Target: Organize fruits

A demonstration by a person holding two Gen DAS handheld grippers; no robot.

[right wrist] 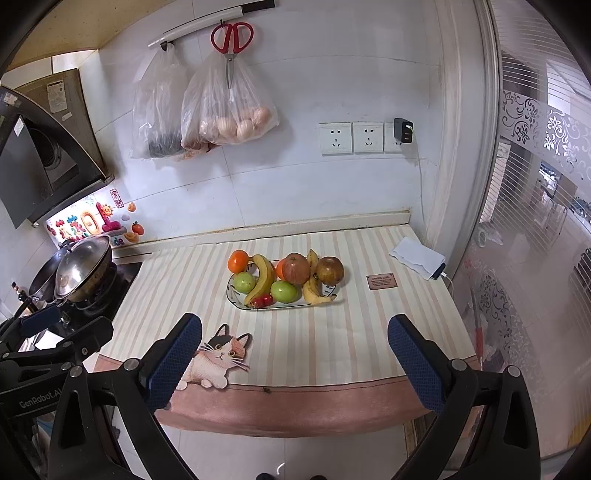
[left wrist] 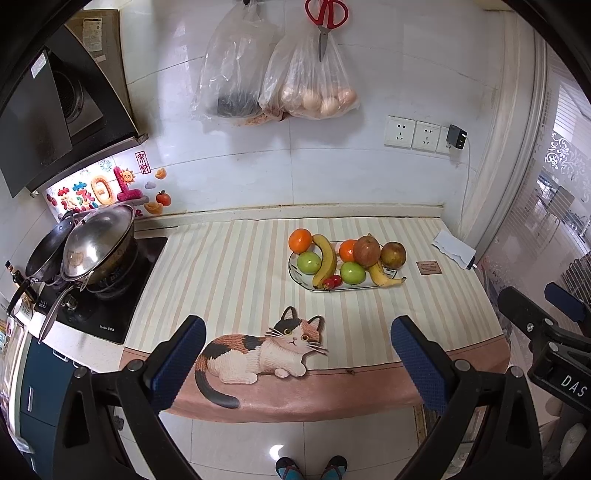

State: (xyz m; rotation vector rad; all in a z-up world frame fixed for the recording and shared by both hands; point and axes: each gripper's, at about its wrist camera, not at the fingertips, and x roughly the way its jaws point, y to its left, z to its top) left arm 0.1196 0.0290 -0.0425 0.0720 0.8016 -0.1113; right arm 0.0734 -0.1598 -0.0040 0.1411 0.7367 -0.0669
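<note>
An oval plate (left wrist: 295, 272) (right wrist: 231, 291) on the striped counter mat holds two oranges (left wrist: 300, 240) (right wrist: 238, 261), two bananas (left wrist: 325, 260) (right wrist: 263, 277), two green apples (left wrist: 308, 262) (right wrist: 283, 291), a red apple (left wrist: 366, 250) (right wrist: 296, 268), a brownish apple (left wrist: 393, 254) (right wrist: 330, 270) and a small red fruit (left wrist: 332, 282) (right wrist: 263, 300). My left gripper (left wrist: 297, 360) is open and empty, held back over the counter's front edge. My right gripper (right wrist: 295, 360) is open and empty, also well short of the plate. The right gripper also shows at the left wrist view's right edge (left wrist: 546, 325).
A cat picture (left wrist: 258, 350) (right wrist: 218, 360) lies on the mat's front. A stove with a lidded wok (left wrist: 96, 251) (right wrist: 83, 267) is at the left. A small card (left wrist: 429, 267) (right wrist: 382, 281) and a phone under paper (left wrist: 454, 249) (right wrist: 417, 256) lie right. Bags and scissors (left wrist: 325, 22) hang on the wall.
</note>
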